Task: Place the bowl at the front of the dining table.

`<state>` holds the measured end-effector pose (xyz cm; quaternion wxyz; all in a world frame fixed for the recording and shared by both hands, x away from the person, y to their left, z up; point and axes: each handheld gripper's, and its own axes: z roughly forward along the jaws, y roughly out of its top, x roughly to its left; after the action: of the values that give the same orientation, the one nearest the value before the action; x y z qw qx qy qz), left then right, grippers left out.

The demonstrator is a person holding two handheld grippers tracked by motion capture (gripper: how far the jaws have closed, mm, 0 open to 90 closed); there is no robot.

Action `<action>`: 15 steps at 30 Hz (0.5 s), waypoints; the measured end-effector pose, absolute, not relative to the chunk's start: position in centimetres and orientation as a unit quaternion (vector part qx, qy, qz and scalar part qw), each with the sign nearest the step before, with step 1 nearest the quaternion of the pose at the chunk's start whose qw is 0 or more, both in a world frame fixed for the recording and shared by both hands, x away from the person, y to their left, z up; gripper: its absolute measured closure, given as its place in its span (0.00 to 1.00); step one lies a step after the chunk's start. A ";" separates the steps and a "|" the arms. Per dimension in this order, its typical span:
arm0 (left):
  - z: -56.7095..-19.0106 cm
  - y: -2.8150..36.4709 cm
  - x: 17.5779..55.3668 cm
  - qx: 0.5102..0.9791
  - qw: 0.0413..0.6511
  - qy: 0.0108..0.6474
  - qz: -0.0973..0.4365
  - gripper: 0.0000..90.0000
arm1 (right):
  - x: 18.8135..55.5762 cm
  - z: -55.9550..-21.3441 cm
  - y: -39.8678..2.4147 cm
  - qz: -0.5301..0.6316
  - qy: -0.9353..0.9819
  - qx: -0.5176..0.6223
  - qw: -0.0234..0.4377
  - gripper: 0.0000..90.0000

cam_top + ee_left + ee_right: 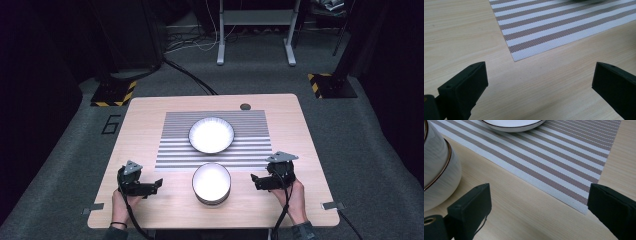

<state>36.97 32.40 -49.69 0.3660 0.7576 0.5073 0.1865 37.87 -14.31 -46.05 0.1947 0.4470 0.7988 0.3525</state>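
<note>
Wooden table (150, 115) under both grippers: the left gripper (539, 82) and right gripper (539, 207) gape wide, holding nothing. Stacked bowls (211, 183) sit between them, off the striped mat (250, 145). Best approach: close in level on opposite rims.

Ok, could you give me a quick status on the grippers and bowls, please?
Left gripper and right gripper open, flanking near bowl on bare table. Far bowl on striped mat. Nothing between.
</note>
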 end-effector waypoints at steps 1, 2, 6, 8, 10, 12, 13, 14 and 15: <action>-49.7 32.3 37.0 0.760 0.363 0.506 0.186 0.00 | 37.8 -46.0 -14.2 0.352 0.798 0.448 0.194 0.05; -49.7 32.2 37.0 0.761 0.362 0.506 0.186 0.00 | 37.8 -45.9 -14.1 0.354 0.798 0.448 0.194 0.05; -49.4 31.7 37.2 0.764 0.364 0.500 0.183 0.00 | 37.8 -45.7 -13.9 0.355 0.801 0.442 0.191 0.06; -49.2 31.3 37.3 0.765 0.367 0.497 0.182 0.00 | 37.8 -45.5 -13.8 0.359 0.801 0.439 0.189 0.06; -48.8 31.0 37.3 0.767 0.372 0.492 0.178 0.00 | 37.8 -45.2 -13.6 0.366 0.801 0.436 0.187 0.06; -48.4 30.6 37.4 0.771 0.371 0.486 0.177 0.00 | 37.8 -44.9 -13.4 0.370 0.802 0.432 0.184 0.06; -48.1 30.4 37.4 0.774 0.371 0.483 0.175 0.01 | 37.7 -44.7 -13.3 0.370 0.802 0.432 0.183 0.06; -47.8 30.2 37.4 0.775 0.372 0.481 0.174 0.01 | 37.8 -44.6 -13.2 0.372 0.803 0.428 0.184 0.06; -47.5 30.0 37.5 0.776 0.373 0.477 0.175 0.02 | 37.7 -44.5 -13.1 0.372 0.803 0.428 0.181 0.06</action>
<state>37.52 30.02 -47.50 0.3729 0.7763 0.4773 0.1746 37.74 -13.06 -44.46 0.1811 0.4282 0.8034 0.3721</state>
